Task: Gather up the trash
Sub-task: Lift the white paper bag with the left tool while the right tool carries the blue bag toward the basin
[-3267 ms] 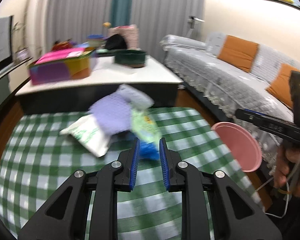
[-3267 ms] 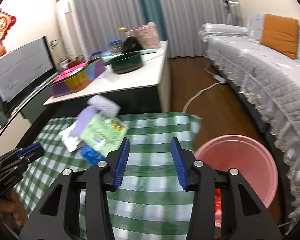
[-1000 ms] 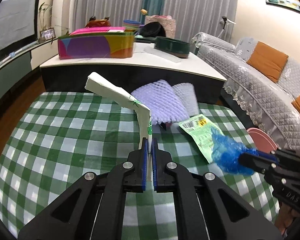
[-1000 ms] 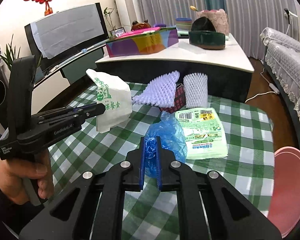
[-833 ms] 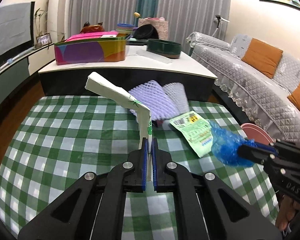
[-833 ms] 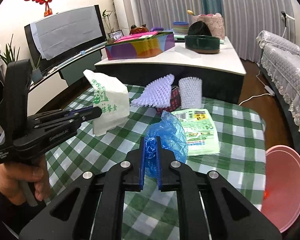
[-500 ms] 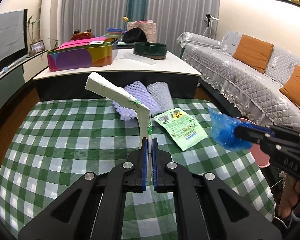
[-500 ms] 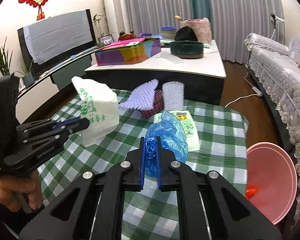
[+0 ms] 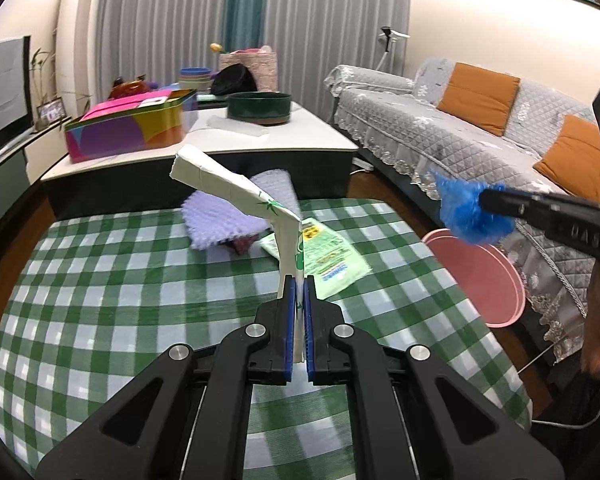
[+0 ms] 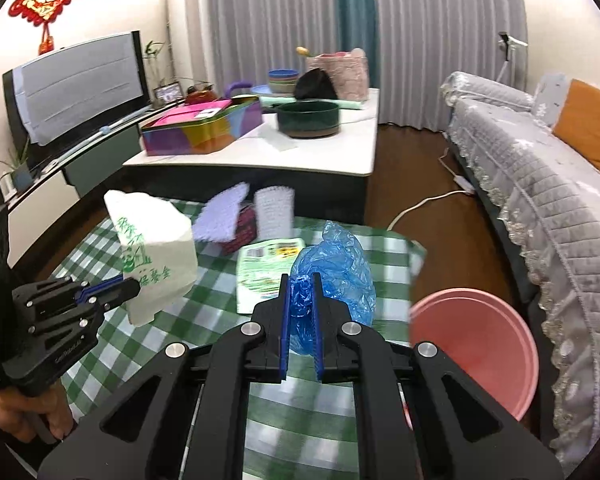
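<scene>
- Left gripper [image 9: 299, 292]: jaws nearly closed, pinching the lower edge of a white paper bag [image 9: 236, 192] with green print; the bag is lifted clear of the table and leans up and to the left.
- Right gripper [image 10: 300, 292]: jaws narrow, clamped on a crumpled blue plastic bag [image 10: 336, 268], held in the air above the right part of the table.
- Pink bin [image 10: 476, 344]: stands on the floor just beside the table's right edge, near the sofa [image 10: 540, 184].
- Green-checked tablecloth [image 9: 100, 280]: covers the near table.
- Green printed packet [image 9: 328, 252]: lies flat on the cloth, centre right.
- Purple foam net [image 9: 220, 220] and white foam net [image 10: 274, 208]: rest at the table's far edge, beside a dark red item [image 10: 244, 228].
- White-topped coffee table [image 10: 332, 152]: far behind, bearing a colourful tin [image 10: 204, 128] and a dark green bowl [image 10: 308, 118].
</scene>
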A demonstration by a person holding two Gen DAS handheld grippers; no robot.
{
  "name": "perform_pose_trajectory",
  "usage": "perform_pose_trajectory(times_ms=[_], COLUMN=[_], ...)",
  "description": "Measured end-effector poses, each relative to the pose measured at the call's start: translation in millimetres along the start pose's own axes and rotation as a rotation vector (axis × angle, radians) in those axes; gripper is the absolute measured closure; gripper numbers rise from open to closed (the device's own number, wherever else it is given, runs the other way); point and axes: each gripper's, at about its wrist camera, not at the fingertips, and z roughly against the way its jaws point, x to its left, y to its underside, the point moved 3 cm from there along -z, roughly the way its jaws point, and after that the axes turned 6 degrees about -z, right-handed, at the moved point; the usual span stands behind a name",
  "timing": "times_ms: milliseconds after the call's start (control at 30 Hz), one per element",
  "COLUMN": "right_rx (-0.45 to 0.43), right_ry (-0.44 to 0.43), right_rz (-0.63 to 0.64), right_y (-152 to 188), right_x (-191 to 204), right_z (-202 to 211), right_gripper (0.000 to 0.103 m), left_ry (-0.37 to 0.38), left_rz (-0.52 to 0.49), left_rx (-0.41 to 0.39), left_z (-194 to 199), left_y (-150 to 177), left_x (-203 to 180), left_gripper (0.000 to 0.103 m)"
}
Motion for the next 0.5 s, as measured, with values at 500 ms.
perform_pose_trajectory(times_ms=[500], right_rx=[-0.084], right_ry=[0.152], right_rz=[-0.082], right_y=[-10.1], right_x=[-102.2], right_z=[40.6], right_gripper=[0.093], left_ry=[0.084], left_rz=[-0.074], left_rx=[-0.004], left_z=[-13.7], left_y=[-11.3], left_x=[-53.7], left_gripper=[0.099])
